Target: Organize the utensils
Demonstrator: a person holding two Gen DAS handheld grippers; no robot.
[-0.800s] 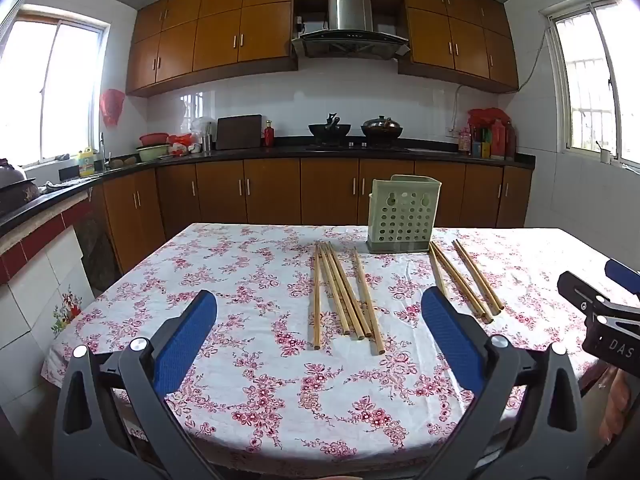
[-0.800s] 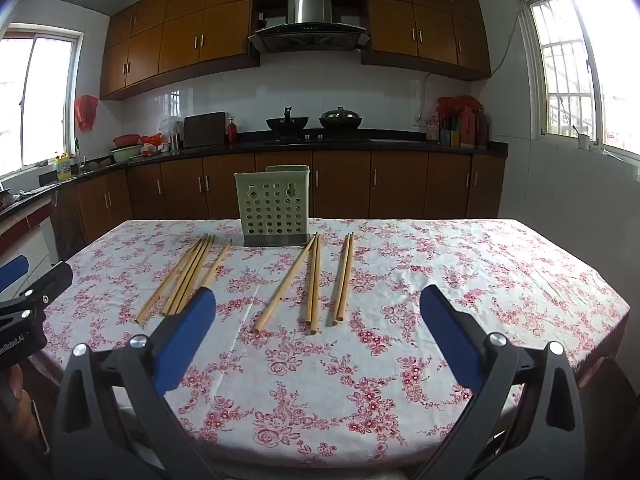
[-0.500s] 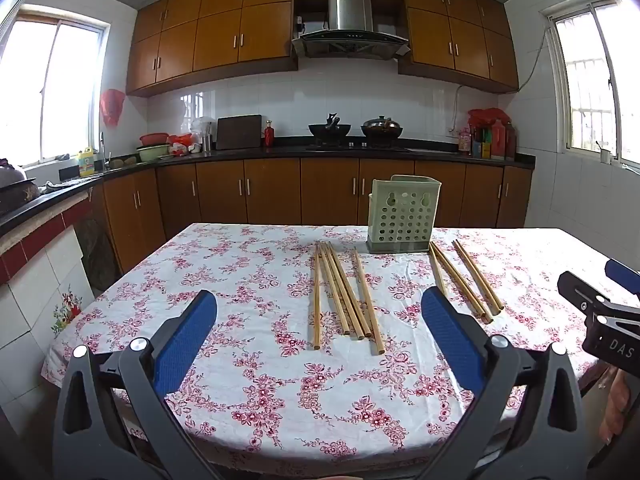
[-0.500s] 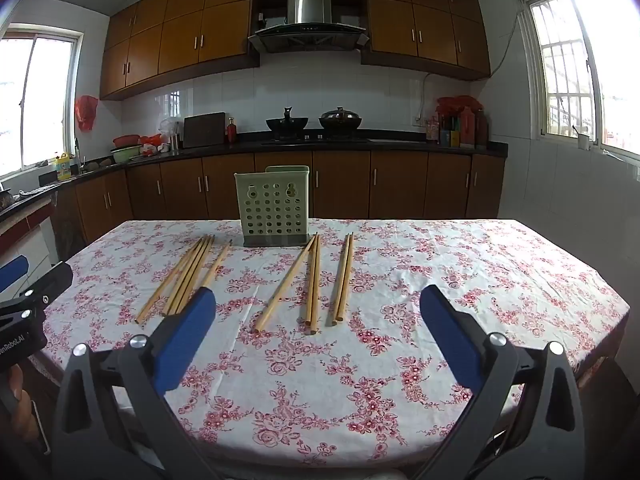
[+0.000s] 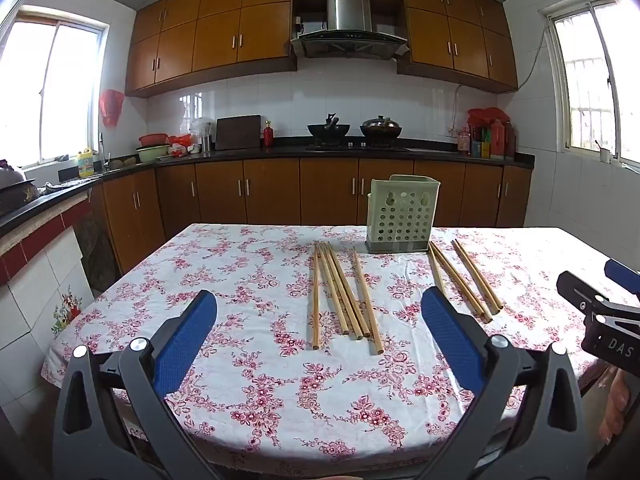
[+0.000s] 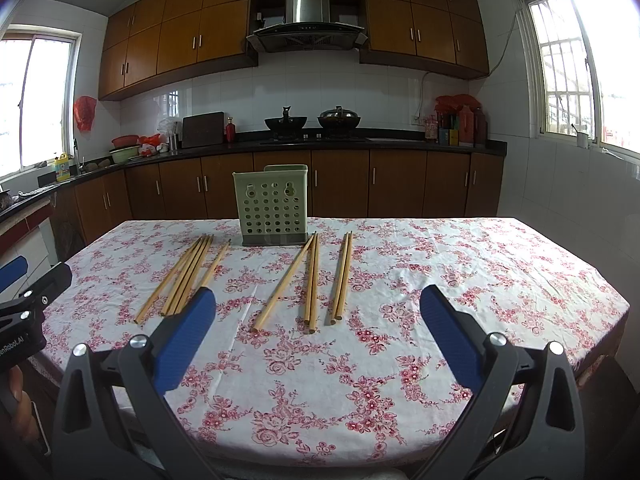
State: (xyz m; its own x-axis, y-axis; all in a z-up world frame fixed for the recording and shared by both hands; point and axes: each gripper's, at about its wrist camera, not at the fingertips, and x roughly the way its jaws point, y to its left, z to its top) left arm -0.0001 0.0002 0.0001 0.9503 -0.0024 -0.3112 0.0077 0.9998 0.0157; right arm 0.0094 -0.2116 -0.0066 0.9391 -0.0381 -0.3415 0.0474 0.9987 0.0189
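Observation:
Several wooden chopsticks lie on the flowered tablecloth (image 5: 260, 392) in two groups: a left group (image 5: 344, 296) and a right group (image 5: 464, 280). In the right wrist view the left group (image 6: 184, 276) and the right group (image 6: 316, 280) also show. A pale green perforated utensil holder (image 5: 402, 214) (image 6: 273, 210) stands upright behind them. My left gripper (image 5: 316, 320) is open and empty above the near table edge. My right gripper (image 6: 316, 316) is open and empty, likewise held back from the chopsticks.
The table's near edge lies just below both grippers. The right gripper shows at the right edge of the left wrist view (image 5: 600, 312); the left gripper shows at the left edge of the right wrist view (image 6: 28, 300). Kitchen counters (image 5: 280, 152) run behind and left.

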